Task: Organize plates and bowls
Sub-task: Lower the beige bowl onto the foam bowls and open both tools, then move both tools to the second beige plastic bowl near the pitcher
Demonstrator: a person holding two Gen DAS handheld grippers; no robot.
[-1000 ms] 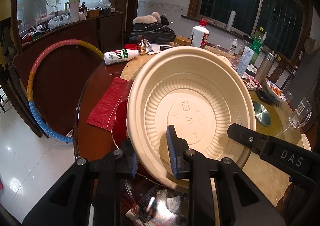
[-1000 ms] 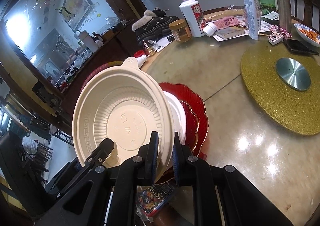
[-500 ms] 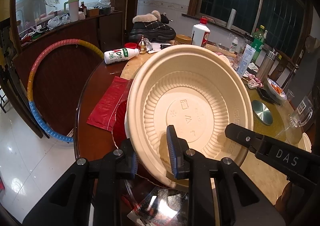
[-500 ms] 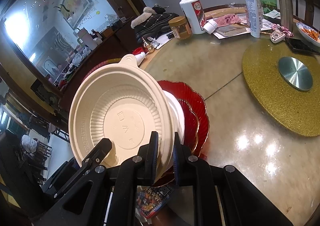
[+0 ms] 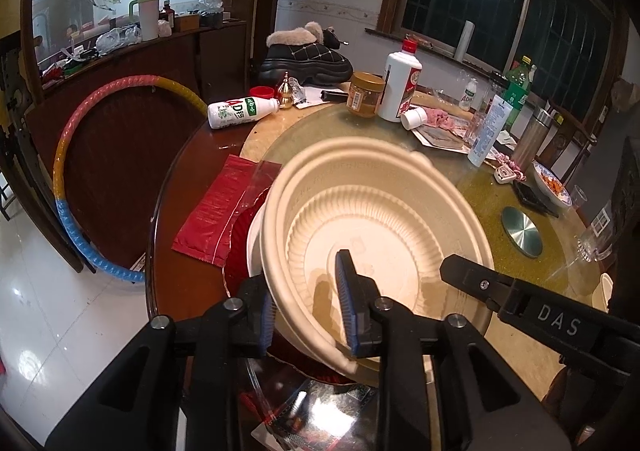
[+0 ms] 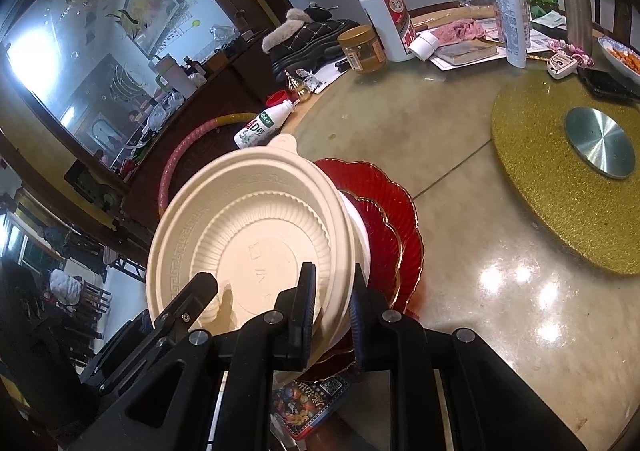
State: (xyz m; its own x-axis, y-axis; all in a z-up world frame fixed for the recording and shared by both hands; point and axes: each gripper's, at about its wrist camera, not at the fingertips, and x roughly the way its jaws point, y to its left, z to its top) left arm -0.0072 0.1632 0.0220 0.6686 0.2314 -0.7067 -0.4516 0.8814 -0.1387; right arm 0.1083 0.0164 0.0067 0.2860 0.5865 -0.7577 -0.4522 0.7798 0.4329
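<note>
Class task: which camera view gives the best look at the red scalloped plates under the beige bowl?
The right wrist view: the red scalloped plates fan out beside the beige bowl, showing ribbed rims and gold edging. In the left wrist view the bowl hides nearly all of them; only a dark red sliver shows.

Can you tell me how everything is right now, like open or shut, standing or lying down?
cream bowl, tilted, above the red plates
left tool, jaws opening around the bowl's rim
right tool, jaws opening around the bowl's rim
milk bottle, lying on its side
white bottle, upright, red cap on
jar, upright, lid on
</note>
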